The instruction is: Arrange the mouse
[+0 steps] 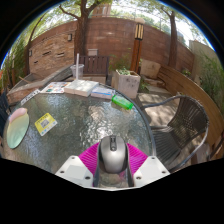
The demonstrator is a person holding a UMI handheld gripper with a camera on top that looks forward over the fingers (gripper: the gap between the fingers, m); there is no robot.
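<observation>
A grey computer mouse (112,153) sits between my two fingers, its length pointing away from me. The magenta pads (91,157) press on its left and right sides. My gripper (112,162) is shut on the mouse and holds it over the near edge of a round glass table (85,125). I cannot tell whether the mouse's underside touches the glass.
On the table are a pale round plate (18,125) at the left, a yellow packet (45,123), a green item (121,101) and flat papers or books (80,88) at the far side. A metal chair (185,115) stands to the right. A brick wall (100,40) stands beyond.
</observation>
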